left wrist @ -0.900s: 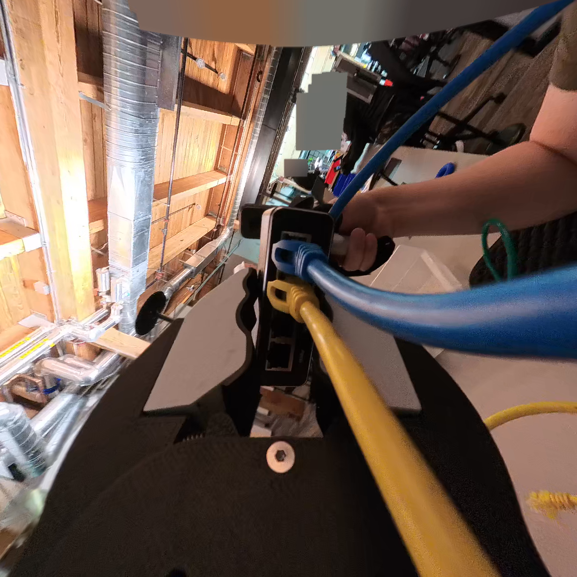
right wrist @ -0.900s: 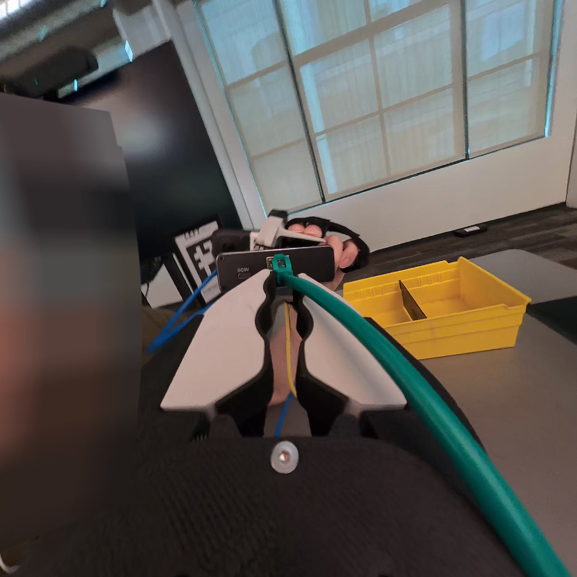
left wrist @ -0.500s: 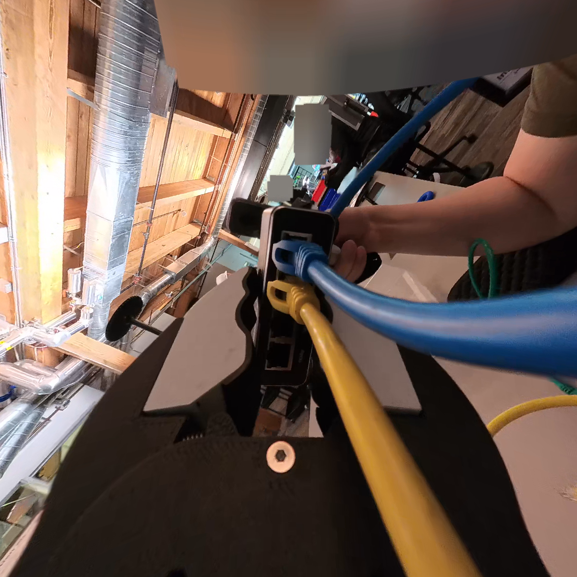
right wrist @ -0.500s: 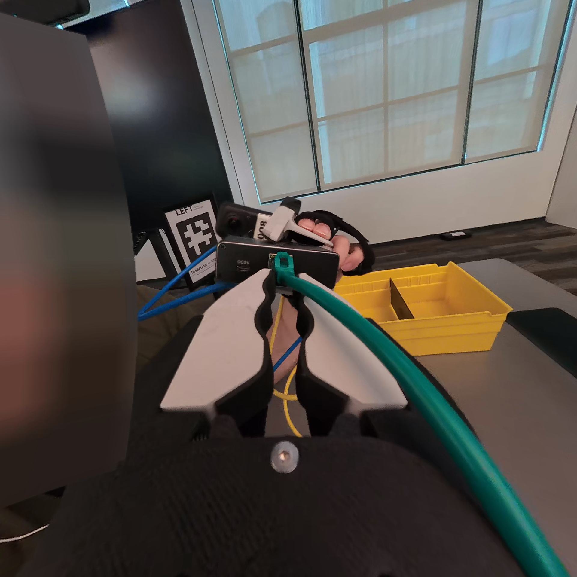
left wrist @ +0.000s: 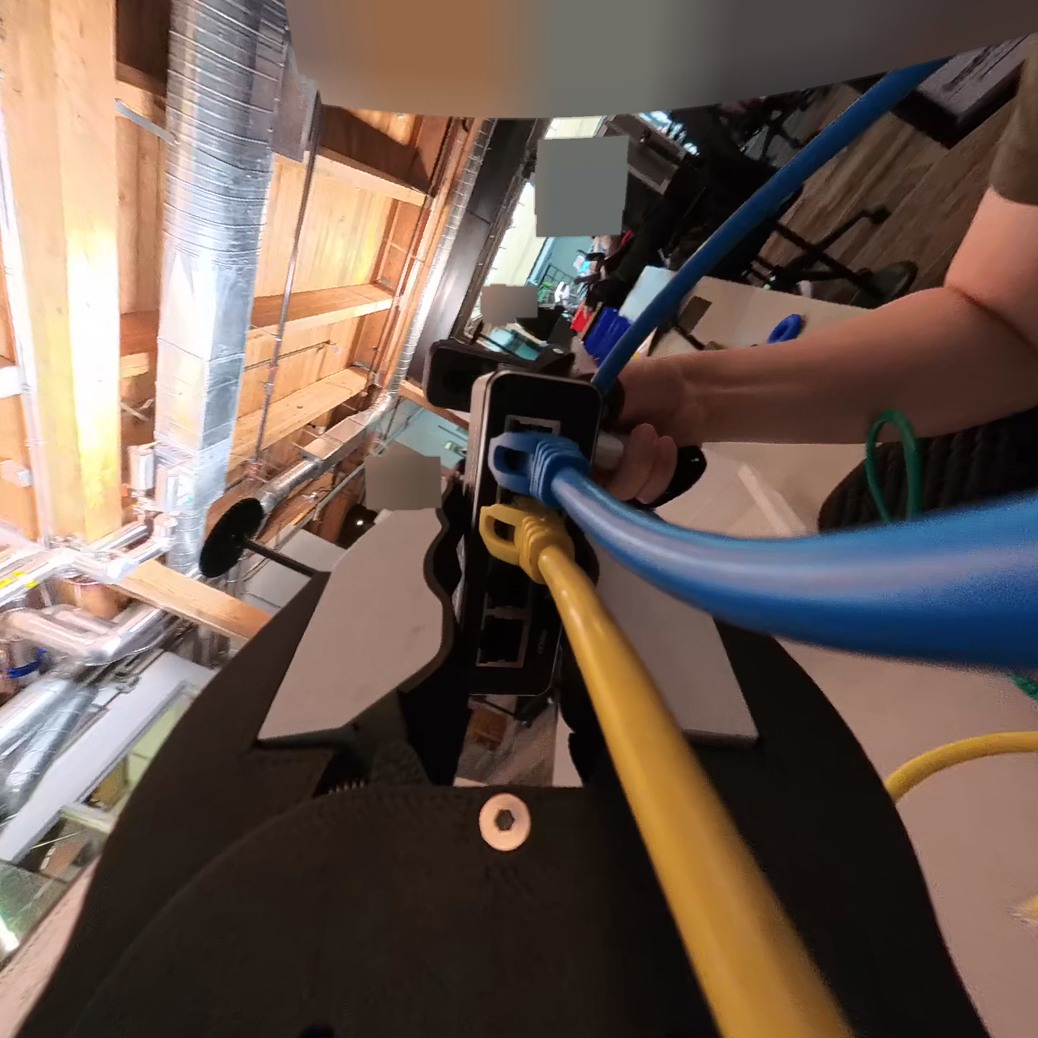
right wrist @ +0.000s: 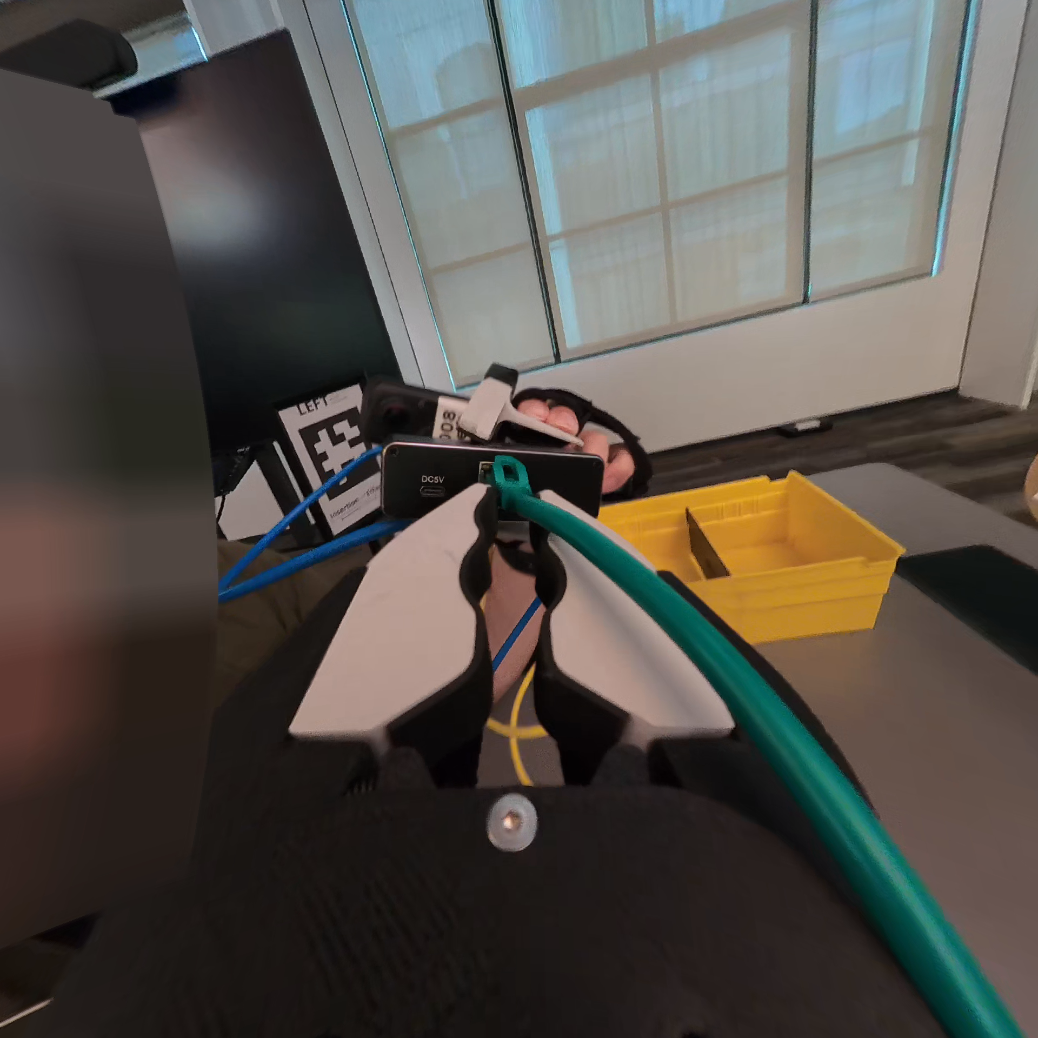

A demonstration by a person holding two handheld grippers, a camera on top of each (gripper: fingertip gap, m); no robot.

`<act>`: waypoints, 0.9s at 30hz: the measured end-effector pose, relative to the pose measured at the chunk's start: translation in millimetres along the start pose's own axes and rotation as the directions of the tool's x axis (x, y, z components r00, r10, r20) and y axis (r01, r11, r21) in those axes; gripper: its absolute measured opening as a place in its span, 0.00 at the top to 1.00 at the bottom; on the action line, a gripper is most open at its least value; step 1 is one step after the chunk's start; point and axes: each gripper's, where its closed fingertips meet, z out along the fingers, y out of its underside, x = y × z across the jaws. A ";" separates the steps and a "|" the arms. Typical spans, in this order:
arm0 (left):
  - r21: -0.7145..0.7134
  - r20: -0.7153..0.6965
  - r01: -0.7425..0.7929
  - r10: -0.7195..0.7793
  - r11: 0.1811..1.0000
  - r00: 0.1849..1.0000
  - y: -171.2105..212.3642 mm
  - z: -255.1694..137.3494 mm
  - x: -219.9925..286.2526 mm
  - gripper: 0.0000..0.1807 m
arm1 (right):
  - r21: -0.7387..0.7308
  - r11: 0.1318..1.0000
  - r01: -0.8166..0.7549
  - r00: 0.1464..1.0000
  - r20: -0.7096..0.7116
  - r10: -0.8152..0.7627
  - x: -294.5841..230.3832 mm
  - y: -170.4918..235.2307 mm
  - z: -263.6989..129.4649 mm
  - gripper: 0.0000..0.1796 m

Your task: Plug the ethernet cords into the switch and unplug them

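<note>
- Our left tool (left wrist: 514, 567) is clenched on the black switch (left wrist: 528, 539), which stands on end between its pads and is held up off the counter (left wrist: 955, 842).
- On the port face, a blue cord (left wrist: 786, 584) is seated in the second port from the top and a yellow cord (left wrist: 646, 719) in the port below; the top port and the lower ones look empty.
- On the opposite face, a green cord (right wrist: 702, 634) has its plug in the single port beside the small power socket. Our right tool (right wrist: 514, 505) sits with its tips at the plug's boot, nearly closed on it; we cannot tell whether they truly pinch it.
- The switch (right wrist: 494, 483) looks small and light, with a hard smooth case, so we judge it could twist in the grip when a cord is pulled. Holding it across the flat sides, as now, seems right.
- The cords look springy and fairly stiff, and their weight drags sideways on the plugs.
- We would take each cord by the ribbed boot just behind the plug, never by the cable, and press the latch tab before drawing straight out.
- The tabs are thin plastic and probably snap easily.
- A yellow bin (right wrist: 786, 556) rests on the counter beyond.
</note>
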 end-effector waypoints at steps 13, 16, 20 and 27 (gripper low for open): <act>-0.382 -0.093 0.203 -0.256 0.902 0.962 69.8 1.8 18.9 0.79 | -0.477 0.280 0.833 0.268 -0.094 -0.959 5.2 18.9 -20.1 0.79; -0.399 -0.131 0.233 -0.307 0.887 0.943 75.6 8.6 28.6 0.79 | -0.575 0.232 0.785 0.254 -0.044 -0.966 21.6 36.5 -12.6 0.74; -0.423 -0.167 0.238 -0.333 0.874 0.928 81.0 14.9 39.1 0.79 | -0.692 0.156 0.704 0.228 0.012 -0.974 52.7 56.6 -10.6 0.73; -0.420 -0.117 0.325 -0.405 0.848 0.907 87.7 15.1 35.7 0.71 | -0.751 0.188 0.633 0.289 0.004 -0.957 64.1 65.0 -5.3 0.81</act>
